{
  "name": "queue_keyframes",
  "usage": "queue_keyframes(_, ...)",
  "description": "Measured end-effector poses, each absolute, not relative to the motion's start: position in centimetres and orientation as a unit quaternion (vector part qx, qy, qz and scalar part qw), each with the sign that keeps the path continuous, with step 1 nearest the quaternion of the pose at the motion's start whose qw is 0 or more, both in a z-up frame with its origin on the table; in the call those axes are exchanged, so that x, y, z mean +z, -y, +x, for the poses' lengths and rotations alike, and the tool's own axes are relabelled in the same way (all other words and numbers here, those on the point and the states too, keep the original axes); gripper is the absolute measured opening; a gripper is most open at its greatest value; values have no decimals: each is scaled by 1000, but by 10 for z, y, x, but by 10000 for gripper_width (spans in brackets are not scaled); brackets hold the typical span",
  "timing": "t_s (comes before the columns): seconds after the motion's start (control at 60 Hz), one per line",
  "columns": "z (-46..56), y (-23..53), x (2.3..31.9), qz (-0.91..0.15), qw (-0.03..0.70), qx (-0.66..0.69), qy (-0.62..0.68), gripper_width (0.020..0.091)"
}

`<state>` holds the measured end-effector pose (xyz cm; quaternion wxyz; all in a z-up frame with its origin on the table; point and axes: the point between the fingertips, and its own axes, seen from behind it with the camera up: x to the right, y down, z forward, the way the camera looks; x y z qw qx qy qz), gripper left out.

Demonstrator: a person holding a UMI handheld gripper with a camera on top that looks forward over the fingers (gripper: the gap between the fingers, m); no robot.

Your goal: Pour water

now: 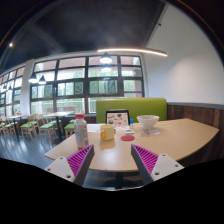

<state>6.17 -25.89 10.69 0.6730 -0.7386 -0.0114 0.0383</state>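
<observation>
Cafeteria-type room w/ big grid windows, a long ceiling light strip, a green booth seat [135, 107] at back. Smooth pale wood table [170, 138] w/ rounded edge. On it: clear plastic bottle [81, 131], yellow boxy cup [107, 131], white bowl [148, 122]. Gripper [113, 160] was released, fingers spread, nothing held; bottle sat just beyond the left fingertip.

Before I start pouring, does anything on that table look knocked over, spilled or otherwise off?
Nothing stands out. The bottle, the yellow cup and the bowl all stand upright on the table, and no spill shows. The hand-held gripper is open, short of them, holding nothing.
</observation>
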Motion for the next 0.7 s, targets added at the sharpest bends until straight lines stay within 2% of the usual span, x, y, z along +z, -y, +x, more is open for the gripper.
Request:
queue_keyframes(0.267, -8, 220, 103, -731, 677, 57, 63, 820)
queue_keyframes(0.483, -95, 124, 101, -726, 681, 47, 82, 808)
queue_keyframes(0.583, -89, 65, 89, -735, 674, 27, 71, 809)
queue_keyframes(0.633, -104, 61, 97, -735, 675, 19, 56, 810)
queue_keyframes(0.683, -100, 35, 95, -735, 676, 18, 48, 786)
queue_keyframes(0.7, -99, 32, 96, -737, 674, 20, 45, 697)
